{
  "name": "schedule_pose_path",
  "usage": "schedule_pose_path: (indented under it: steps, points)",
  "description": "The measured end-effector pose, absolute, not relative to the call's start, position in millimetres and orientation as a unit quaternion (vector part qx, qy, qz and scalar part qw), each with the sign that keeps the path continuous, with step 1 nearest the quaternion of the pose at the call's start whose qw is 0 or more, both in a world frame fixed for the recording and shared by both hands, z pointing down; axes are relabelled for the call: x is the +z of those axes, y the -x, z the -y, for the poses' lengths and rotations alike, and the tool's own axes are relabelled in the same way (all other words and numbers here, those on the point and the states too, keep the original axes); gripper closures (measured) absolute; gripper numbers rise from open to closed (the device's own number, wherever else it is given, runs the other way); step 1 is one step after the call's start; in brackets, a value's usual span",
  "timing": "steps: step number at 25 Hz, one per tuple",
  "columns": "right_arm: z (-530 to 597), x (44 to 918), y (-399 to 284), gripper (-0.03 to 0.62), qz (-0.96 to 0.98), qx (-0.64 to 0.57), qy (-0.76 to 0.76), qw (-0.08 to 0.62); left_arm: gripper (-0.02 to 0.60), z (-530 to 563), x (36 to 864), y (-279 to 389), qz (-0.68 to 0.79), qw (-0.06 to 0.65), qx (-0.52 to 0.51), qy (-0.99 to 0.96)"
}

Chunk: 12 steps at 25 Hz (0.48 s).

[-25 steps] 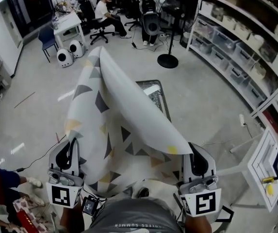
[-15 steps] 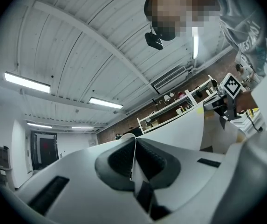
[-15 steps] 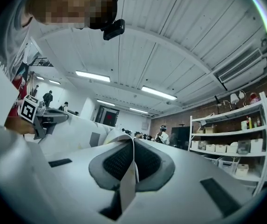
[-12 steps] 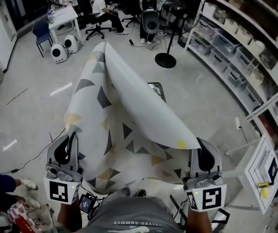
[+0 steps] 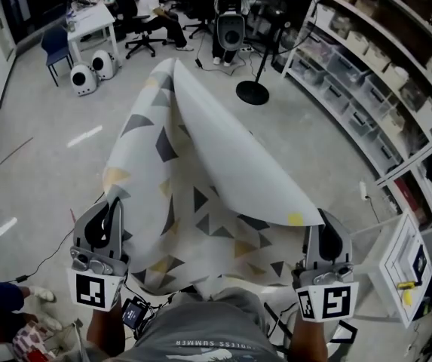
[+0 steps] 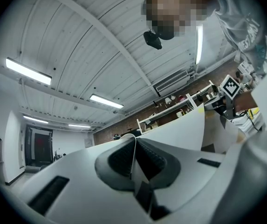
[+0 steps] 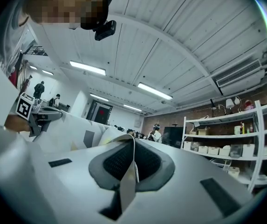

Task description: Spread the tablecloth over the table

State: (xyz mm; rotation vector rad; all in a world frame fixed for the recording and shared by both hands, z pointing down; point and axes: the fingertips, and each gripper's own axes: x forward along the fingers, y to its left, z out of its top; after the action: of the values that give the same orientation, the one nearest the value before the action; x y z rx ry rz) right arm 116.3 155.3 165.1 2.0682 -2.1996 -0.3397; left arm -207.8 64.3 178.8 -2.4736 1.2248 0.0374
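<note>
1. As it is held aloft above the floor, the tablecloth billows between both grippers, its right side folded over.
2. Left gripper: jaws clamped on the cloth's near edge.
3. Right gripper: jaws clamped likewise.

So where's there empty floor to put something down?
Bare floor lies left of the tablecloth, and a strip between it and the shelves. The far end is crowded with chairs and a stand.
</note>
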Motion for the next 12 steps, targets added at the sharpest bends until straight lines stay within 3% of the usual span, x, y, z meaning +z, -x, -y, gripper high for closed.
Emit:
schedule_pose_path:
  steps: [12]
  points:
    - [-119.4,183.9,-136.4,0.582,0.726,-0.091,-0.677,0.073,0.581,-33.9,208.9,211.2,-0.459,0.159,0.000,0.874]
